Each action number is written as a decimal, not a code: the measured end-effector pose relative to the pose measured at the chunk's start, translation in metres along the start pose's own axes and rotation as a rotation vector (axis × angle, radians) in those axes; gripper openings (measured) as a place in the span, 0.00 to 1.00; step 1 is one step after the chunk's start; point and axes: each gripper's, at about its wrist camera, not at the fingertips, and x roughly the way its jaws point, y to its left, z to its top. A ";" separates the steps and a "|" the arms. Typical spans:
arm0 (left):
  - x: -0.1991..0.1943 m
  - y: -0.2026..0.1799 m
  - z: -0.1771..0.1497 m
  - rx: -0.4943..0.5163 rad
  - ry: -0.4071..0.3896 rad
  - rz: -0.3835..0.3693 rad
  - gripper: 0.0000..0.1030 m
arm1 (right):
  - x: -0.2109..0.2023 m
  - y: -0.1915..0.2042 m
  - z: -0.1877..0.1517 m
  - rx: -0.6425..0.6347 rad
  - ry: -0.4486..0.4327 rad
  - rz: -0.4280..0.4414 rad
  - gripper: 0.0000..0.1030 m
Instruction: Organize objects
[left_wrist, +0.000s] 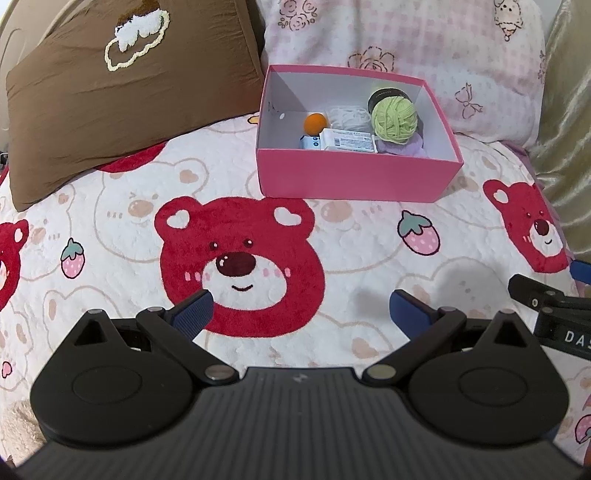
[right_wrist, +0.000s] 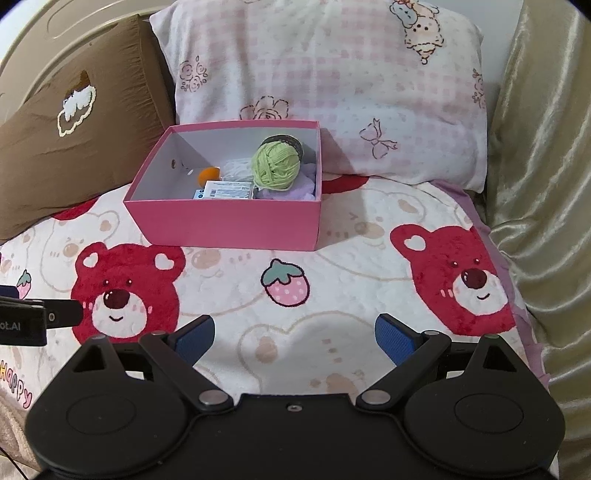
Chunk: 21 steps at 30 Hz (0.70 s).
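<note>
Now both the left gripper (left_wrist: 301, 310) and right gripper (right_wrist: 294, 334) hover empty, fingers apart.

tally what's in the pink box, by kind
Green yarn ball: 1
Orange ball: 1
White labelled box: 1
White string bundle: 1
Purple cloth: 1
Dark round container: 1
Total: 6, all in the pink box.

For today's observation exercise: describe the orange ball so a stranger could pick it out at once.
Find the pink box on the bear-print blanket, before the pillows. Inside, near its emptier left half, sits the orange ball. It is the only orange item, much smaller than the green yarn ball.
</note>
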 end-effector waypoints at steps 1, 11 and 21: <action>0.000 0.000 0.000 0.000 0.000 0.002 1.00 | 0.000 0.001 0.000 -0.005 -0.004 -0.011 0.93; -0.001 0.002 -0.001 -0.001 0.015 0.004 1.00 | 0.004 -0.003 -0.004 0.018 0.014 0.020 0.93; 0.002 0.005 -0.002 -0.014 0.026 0.018 1.00 | 0.002 -0.004 -0.004 0.004 -0.006 -0.018 0.93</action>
